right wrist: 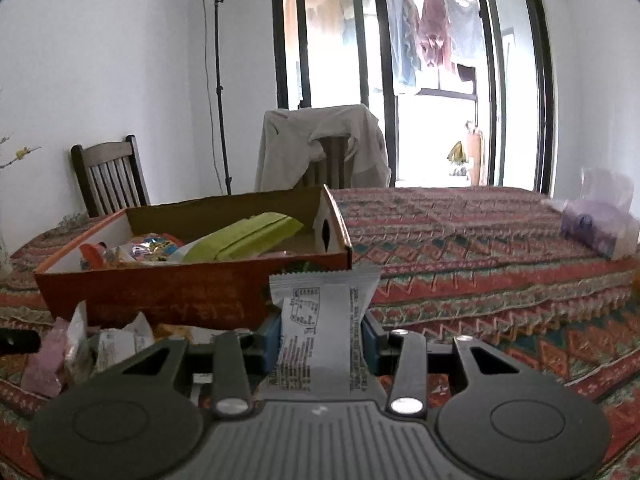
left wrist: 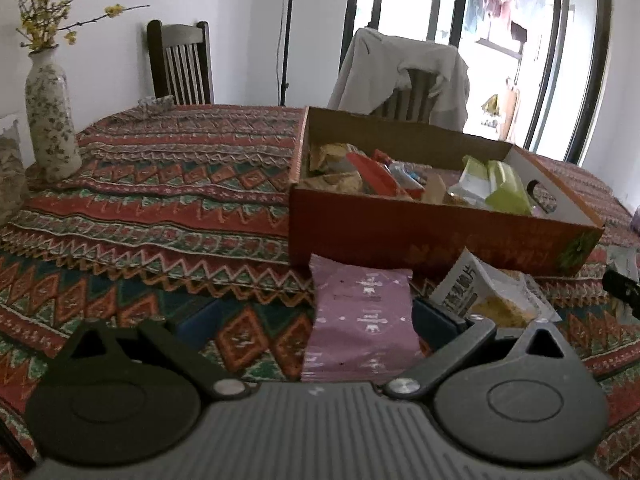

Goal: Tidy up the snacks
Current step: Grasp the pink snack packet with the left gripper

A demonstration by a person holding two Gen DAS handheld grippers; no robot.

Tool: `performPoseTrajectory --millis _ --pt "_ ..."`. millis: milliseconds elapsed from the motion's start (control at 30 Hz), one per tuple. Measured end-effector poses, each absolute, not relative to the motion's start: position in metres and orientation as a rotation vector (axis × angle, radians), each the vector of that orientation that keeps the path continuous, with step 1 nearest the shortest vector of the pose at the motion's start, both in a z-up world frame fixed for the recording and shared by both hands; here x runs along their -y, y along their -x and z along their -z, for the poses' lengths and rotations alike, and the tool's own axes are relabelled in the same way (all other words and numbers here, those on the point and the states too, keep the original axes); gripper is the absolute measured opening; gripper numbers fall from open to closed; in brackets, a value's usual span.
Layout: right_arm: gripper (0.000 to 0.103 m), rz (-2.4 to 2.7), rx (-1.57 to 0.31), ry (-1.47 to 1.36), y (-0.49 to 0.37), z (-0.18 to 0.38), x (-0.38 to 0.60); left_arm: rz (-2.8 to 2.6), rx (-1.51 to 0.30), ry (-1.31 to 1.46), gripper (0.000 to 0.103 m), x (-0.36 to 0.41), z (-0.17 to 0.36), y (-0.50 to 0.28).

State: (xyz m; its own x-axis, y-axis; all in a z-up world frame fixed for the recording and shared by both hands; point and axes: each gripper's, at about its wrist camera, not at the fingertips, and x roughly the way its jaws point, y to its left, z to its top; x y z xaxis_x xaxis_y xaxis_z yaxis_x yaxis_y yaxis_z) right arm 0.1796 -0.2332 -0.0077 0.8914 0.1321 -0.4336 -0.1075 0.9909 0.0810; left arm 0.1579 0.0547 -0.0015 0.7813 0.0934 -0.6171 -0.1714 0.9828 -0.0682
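While clamped in right claw point(right wrist: 320, 344), white packet point(right wrist: 320, 328) stands upright.

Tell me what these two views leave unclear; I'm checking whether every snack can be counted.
- Cardboard box: its near wall hides the lower packets in both wrist views.
- Purple packet: left wrist view, its lower end is behind the left gripper body; whether the jaws press it is unclear.
- White packet in the right gripper: print too small to read.
- Loose packets: right wrist view, overlapping, count unclear.
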Motion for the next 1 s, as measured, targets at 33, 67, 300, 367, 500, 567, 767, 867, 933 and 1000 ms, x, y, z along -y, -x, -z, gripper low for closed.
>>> performPoseTrajectory --millis 33,67,300,367,500,567,767,867,933,1000 --pt "0.040 -0.129 -0.455 -0.056 -0.180 0.009 0.233 -0.139 -0.668 0.124 0.103 -0.053 0.003 -0.161" --pt "0.040 -0.133 -0.456 -0.055 -0.181 0.011 0.233 -0.136 -0.674 0.123 0.103 -0.051 0.004 -0.163" --pt "0.040 -0.153 -0.447 -0.062 -0.181 0.013 0.234 -0.159 -0.706 0.104 0.103 -0.040 0.010 -0.181" --pt "0.040 -0.160 -0.446 -0.067 -0.181 0.014 0.235 -0.170 -0.710 0.096 0.103 -0.036 0.012 -0.184" --pt "0.040 -0.176 -0.438 -0.063 -0.178 0.013 0.233 -0.196 -0.737 0.082 0.103 -0.030 0.016 -0.189" --pt "0.040 -0.182 -0.433 -0.061 -0.178 0.012 0.232 -0.201 -0.741 0.086 0.103 -0.028 0.018 -0.191" --pt "0.040 -0.190 -0.428 -0.067 -0.177 0.012 0.232 -0.228 -0.750 0.112 0.094 -0.030 0.020 -0.194" --pt "0.040 -0.192 -0.426 -0.065 -0.176 0.012 0.233 -0.237 -0.745 0.108 0.086 -0.029 0.021 -0.194" --pt "0.040 -0.193 -0.425 -0.064 -0.176 0.012 0.233 -0.235 -0.732 0.104 0.074 -0.027 0.020 -0.193" --pt "0.040 -0.193 -0.424 -0.062 -0.176 0.012 0.232 -0.228 -0.722 0.113 0.063 -0.026 0.018 -0.192"
